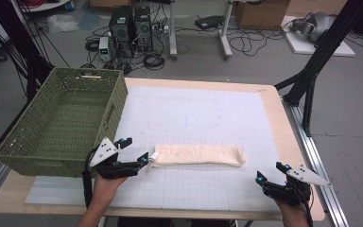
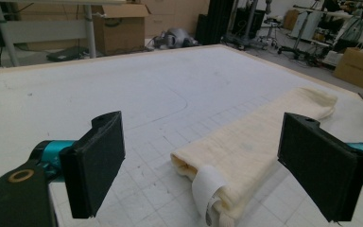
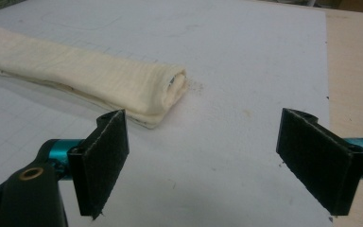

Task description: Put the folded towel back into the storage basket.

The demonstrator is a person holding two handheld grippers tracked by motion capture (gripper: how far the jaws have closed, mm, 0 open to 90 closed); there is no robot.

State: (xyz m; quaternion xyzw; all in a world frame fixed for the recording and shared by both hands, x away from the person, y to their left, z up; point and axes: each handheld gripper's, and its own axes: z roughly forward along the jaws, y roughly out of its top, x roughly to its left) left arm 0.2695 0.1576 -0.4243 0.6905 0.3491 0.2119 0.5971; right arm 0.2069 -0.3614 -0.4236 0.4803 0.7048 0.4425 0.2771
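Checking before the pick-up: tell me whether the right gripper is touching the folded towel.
Apart. The right gripper view shows the right gripper open, with bare mat between its jaws and the towel. The high view agrees: it sits off the towel's end.

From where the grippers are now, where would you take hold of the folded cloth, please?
Grip the folded cloth at its left end, where the white tag sticks out. The left gripper is open right beside that end, so slide in low from the left, along the mat.

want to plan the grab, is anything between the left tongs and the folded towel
Nothing visible. The left tongs are open right at the near end of the folded towel, with only bare white mat around it.
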